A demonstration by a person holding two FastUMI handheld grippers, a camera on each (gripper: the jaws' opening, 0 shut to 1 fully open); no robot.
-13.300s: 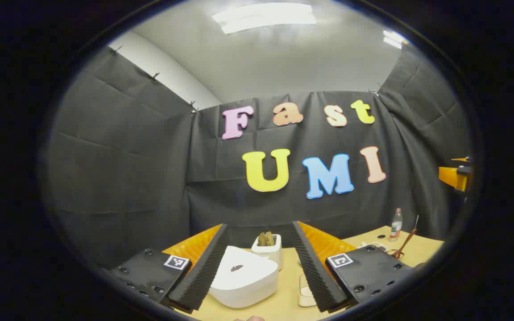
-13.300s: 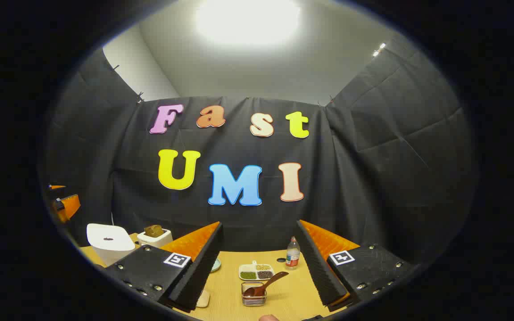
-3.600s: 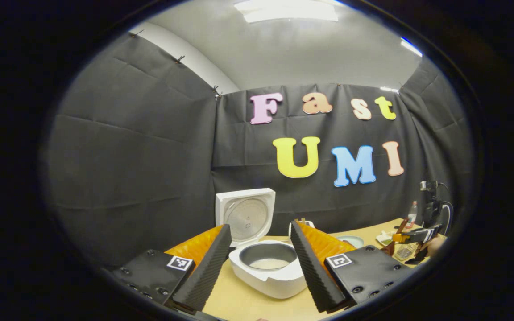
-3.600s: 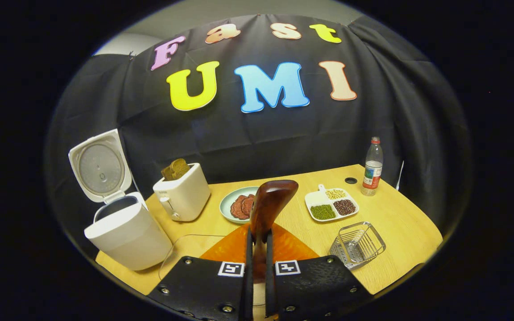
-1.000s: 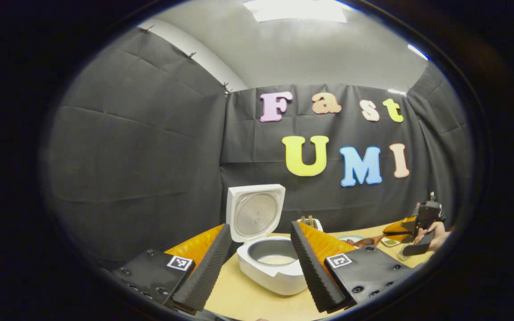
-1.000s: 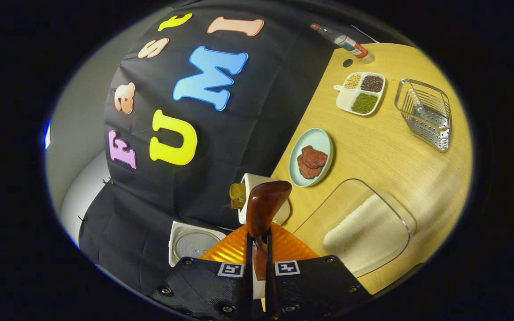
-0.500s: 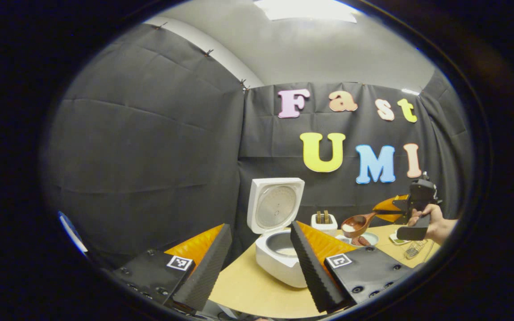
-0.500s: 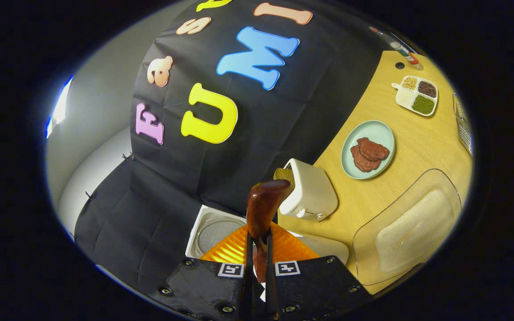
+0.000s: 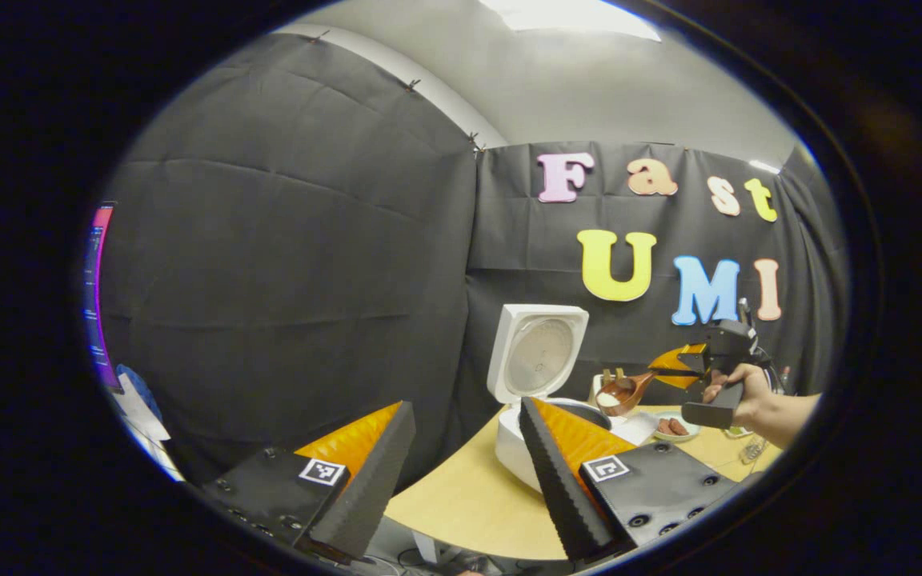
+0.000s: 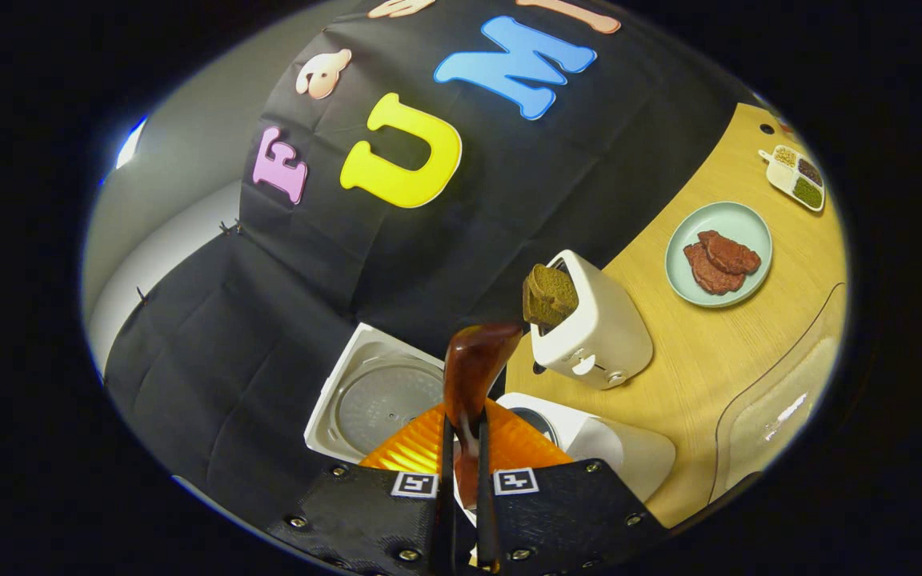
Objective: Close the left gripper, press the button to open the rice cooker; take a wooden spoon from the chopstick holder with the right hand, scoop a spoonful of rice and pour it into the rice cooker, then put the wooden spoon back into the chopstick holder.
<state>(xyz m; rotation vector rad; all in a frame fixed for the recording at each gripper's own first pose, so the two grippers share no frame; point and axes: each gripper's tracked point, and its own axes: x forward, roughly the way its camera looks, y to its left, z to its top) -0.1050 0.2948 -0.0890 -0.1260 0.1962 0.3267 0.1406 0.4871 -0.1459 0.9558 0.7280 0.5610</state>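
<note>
Rice, a small white heap, sits in the bowl of the wooden spoon (image 9: 623, 392), which I see from the left gripper view at about three o'clock. Dark reddish-brown and glossy, the spoon lies nearly level, its long axis running from the bowl at nine o'clock back toward the right gripper (image 9: 673, 373) at three. A hand (image 9: 741, 392) holds that gripper. The bowl hangs just above the rice cooker (image 9: 537, 376), whose white lid stands upright and open. My left gripper (image 9: 461, 472) has its fingers spread apart with nothing between them; its right finger cuts off most of the cooker's pot.

From the right gripper view, my right gripper (image 10: 461, 480) is clamped on the spoon's handle, both fingers pressing it. The spoon (image 10: 473, 364) points to twelve o'clock, and I see only its curved back, so the rice is hidden. Behind it lie the cooker's lid (image 10: 373, 400) and body (image 10: 613, 448), partly covered. A toaster (image 10: 589, 328) with bread stands just beside the cooker on the table (image 10: 709, 344).
</note>
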